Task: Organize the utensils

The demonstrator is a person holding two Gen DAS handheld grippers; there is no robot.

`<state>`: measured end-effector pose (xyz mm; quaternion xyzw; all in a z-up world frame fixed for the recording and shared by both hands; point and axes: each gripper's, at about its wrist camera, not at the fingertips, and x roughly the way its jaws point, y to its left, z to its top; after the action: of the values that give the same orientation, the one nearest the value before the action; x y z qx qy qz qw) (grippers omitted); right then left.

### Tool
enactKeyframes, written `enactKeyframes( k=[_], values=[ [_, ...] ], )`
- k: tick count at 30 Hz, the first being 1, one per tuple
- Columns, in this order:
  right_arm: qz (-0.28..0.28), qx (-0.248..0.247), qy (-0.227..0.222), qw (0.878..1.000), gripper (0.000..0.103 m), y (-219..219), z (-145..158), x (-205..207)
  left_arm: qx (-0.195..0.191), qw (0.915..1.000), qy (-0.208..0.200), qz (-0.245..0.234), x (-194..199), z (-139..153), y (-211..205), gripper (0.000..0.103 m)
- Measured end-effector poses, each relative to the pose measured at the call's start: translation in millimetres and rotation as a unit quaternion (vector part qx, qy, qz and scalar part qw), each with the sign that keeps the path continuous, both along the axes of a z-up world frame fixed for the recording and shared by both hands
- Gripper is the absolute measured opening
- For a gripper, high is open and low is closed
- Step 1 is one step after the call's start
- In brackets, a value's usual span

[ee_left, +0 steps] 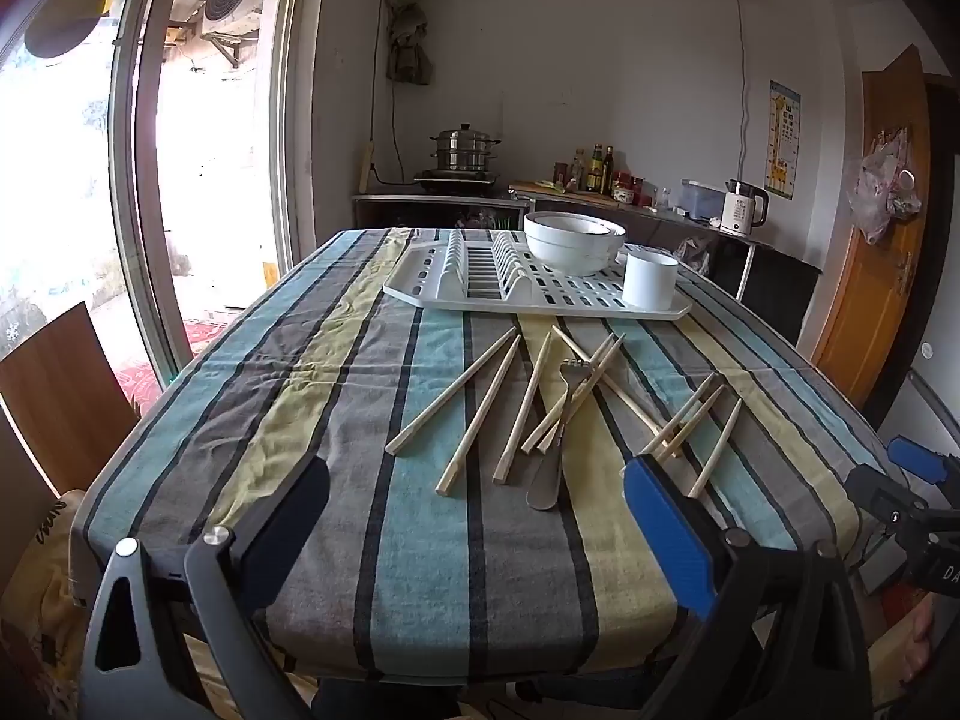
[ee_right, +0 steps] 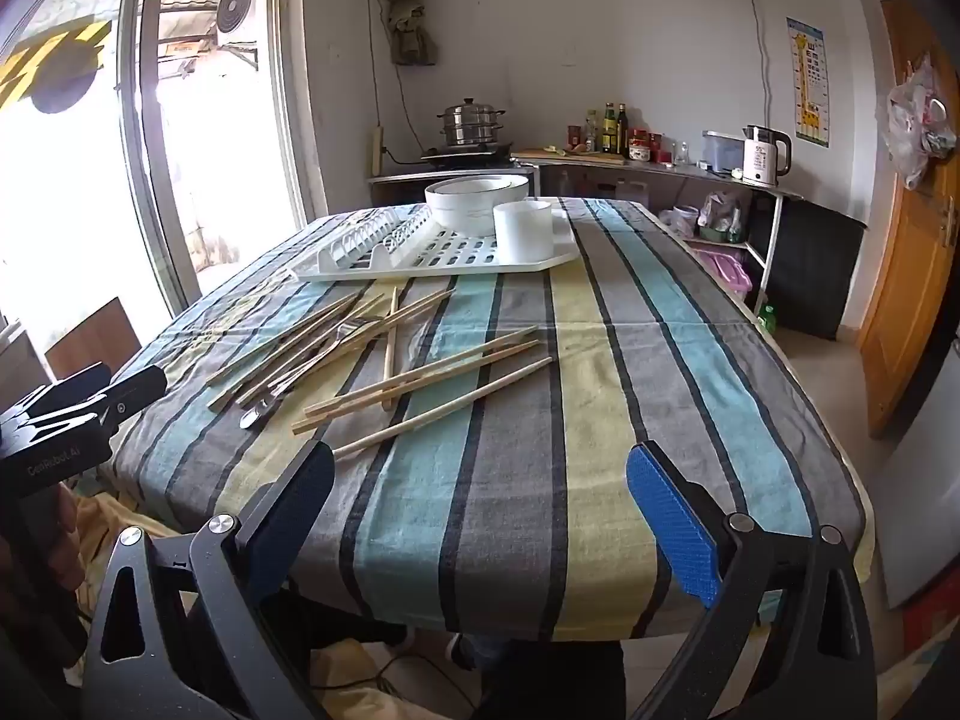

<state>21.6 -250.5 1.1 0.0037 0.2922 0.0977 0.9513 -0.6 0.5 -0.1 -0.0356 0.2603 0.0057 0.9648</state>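
Several wooden chopsticks (ee_left: 456, 396) lie scattered on the striped tablecloth (ee_left: 420, 540), with a metal fork (ee_left: 555, 438) among them. They also show in the right wrist view (ee_right: 420, 381), fork (ee_right: 300, 378) to the left. A white dish rack (ee_left: 540, 297) at the far end holds stacked white bowls (ee_left: 573, 243) and a white cup (ee_left: 649, 281). My left gripper (ee_left: 477, 498) is open and empty, above the table's near edge, short of the chopsticks. My right gripper (ee_right: 480, 486) is open and empty, to the right of the chopsticks.
A counter (ee_left: 600, 204) behind the table carries a steamer pot (ee_left: 462, 150), bottles and a kettle (ee_left: 744, 207). A glass door is at the left, an orange door (ee_left: 870, 240) at the right. A wooden chair back (ee_left: 54, 384) stands at the table's left.
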Motion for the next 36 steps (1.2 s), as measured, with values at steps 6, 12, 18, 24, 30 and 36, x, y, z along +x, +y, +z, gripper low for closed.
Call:
enactKeyframes(
  k=[6, 12, 18, 24, 30, 36],
  values=[
    [0.001, 0.002, -0.003, 1.0, 0.098, -0.8, 0.8, -0.6, 0.013, 0.9999, -0.005, -0.003, -3.3, -2.8, -10.9, 0.1],
    [-0.001, -0.001, -0.005, 1.0, 0.098, -1.0, 2.9, -3.8, 0.007, 0.9999, 0.006, -0.012, -0.7, -1.3, -7.8, 0.1],
    [-0.002, 0.0, -0.005, 1.0, 0.098, -3.2, 2.4, -0.7, 0.007, 0.9998, 0.008, -0.017, 0.0, -0.8, -8.5, 0.1],
    [-0.002, 0.002, -0.006, 1.0, 0.098, -3.4, 2.5, 0.2, 0.002, 0.9998, 0.01, -0.015, 0.0, -0.5, -6.5, 0.1],
    [-0.003, 0.001, -0.006, 1.0, 0.098, -3.7, 3.2, -0.5, 0.002, 0.9998, 0.011, -0.017, -0.3, -0.4, -7.0, 0.1],
    [-0.003, 0.001, -0.006, 1.0, 0.098, -4.1, 3.5, -0.5, 0.001, 0.9998, 0.01, -0.019, -0.9, 0.1, -7.1, 0.1]
  ],
)
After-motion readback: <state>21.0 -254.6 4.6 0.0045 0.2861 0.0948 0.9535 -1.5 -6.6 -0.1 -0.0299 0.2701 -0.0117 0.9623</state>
